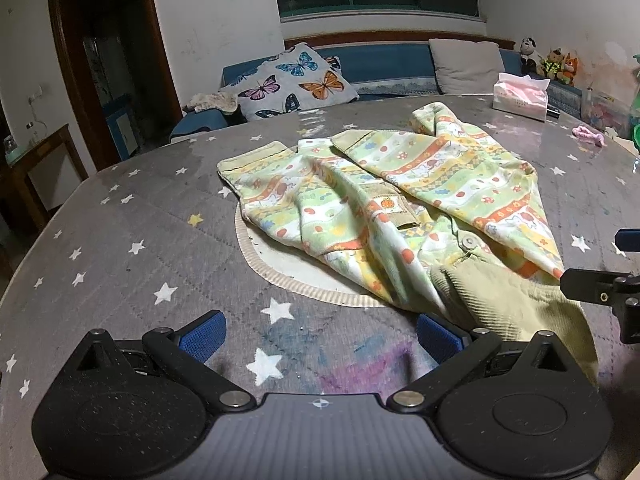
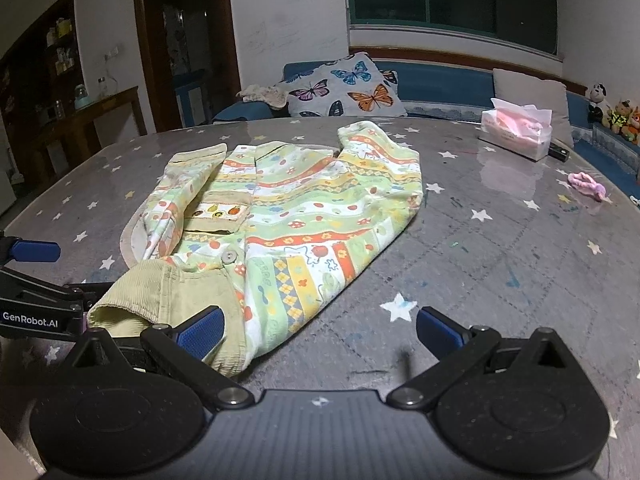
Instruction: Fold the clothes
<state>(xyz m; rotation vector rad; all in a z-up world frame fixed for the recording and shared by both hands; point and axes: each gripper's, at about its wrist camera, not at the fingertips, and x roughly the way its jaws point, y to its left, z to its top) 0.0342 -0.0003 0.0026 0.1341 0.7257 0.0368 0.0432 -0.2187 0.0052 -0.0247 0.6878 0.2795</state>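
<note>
A child's patterned jacket with green, yellow and orange stripes and a tan corduroy collar lies crumpled on the grey star-print table. It also shows in the right wrist view, with the collar nearest. My left gripper is open and empty, just left of the collar, its right finger beside the cloth. My right gripper is open and empty, with its left finger over the collar's edge. Each gripper shows at the other view's edge.
A round beige mat lies under the jacket. A pink tissue box and a small pink cloth sit at the far right of the table. A blue sofa with a butterfly cushion stands behind the table.
</note>
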